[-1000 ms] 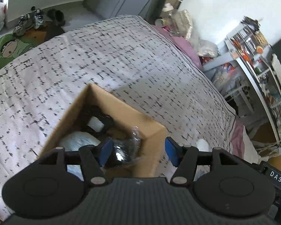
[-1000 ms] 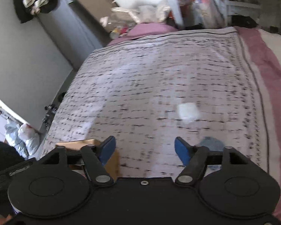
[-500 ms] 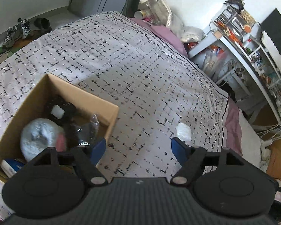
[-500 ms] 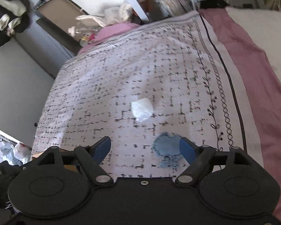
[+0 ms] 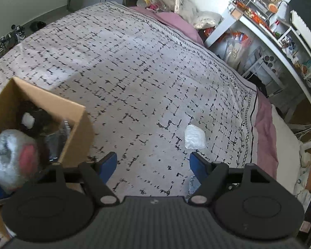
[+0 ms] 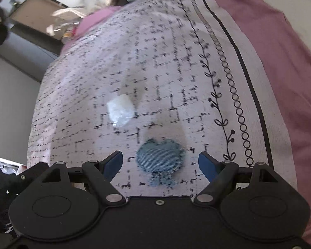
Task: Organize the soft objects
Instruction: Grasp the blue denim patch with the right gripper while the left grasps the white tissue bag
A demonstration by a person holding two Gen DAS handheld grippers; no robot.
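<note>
Denim patch (image 6: 160,158), round and blue with a frayed lower edge, lies flat on the bed cover (image 6: 165,66) between the two blue pads of the right claw (image 6: 160,164); this claw is spread wide and holds nothing, and I cannot tell if the pads touch the cloth. A little beyond the denim patch, to its left, sits a white crumpled lump (image 6: 120,112), apart from the patch. Farther than the patch, on its right side, a printed border of circles and leaves runs along the cover, and after it comes a pink sheet (image 6: 280,51).

In the left wrist view the left claw (image 5: 153,162) is also spread wide and empty, above the bed cover (image 5: 134,62). The same white crumpled lump (image 5: 194,137) rests just beyond its right pad. Left of the lump, well apart from it, stands an open cardboard box (image 5: 76,128) on the bed. Inside the box are a grey and pink fuzzy thing (image 5: 12,157), something black with a white spot (image 5: 31,120) and a shiny clear wrapper (image 5: 62,132). Far behind the lump, past the bed edge, are white shelves (image 5: 269,33) full of small items.
</note>
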